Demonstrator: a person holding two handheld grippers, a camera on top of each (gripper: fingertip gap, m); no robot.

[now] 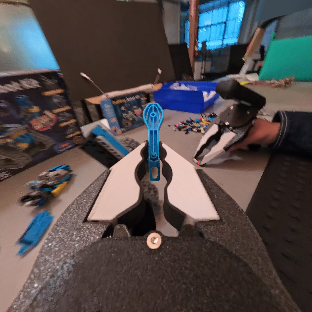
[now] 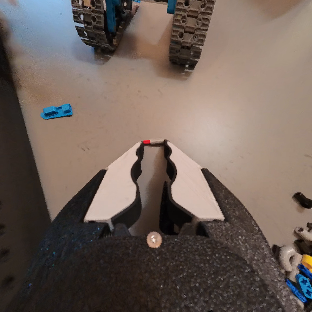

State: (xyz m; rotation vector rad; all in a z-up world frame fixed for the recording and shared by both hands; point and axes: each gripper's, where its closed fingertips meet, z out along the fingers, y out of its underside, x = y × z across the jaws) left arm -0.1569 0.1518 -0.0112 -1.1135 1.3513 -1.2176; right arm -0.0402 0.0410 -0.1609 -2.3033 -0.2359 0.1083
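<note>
My left gripper [image 1: 153, 145] is shut on a slim blue plastic tool [image 1: 153, 128] with a looped head, held upright above the table. My right gripper [image 2: 153, 142] is shut on a small red and grey pin [image 2: 153, 142], pinched crosswise at its fingertips just above the table. The right gripper also shows in the left wrist view [image 1: 199, 163], held by a person's hand [image 1: 260, 133], tips down at the table. A tracked grey and blue toy vehicle [image 2: 185, 33] stands ahead of the right gripper.
A pile of small coloured parts [image 1: 195, 124] lies on the grey table [image 2: 219, 118], also at the right edge of the right wrist view [image 2: 300, 263]. A blue clip [image 2: 56, 111], a partly built blue model [image 1: 47, 184], printed boxes [image 1: 33, 118] and a blue bin [image 1: 185, 98] surround it. Across from one pair of fingers to the other is roughly 20 cm. About 11 cm separates my right fingertips from the blue clip [image 2: 56, 111].
</note>
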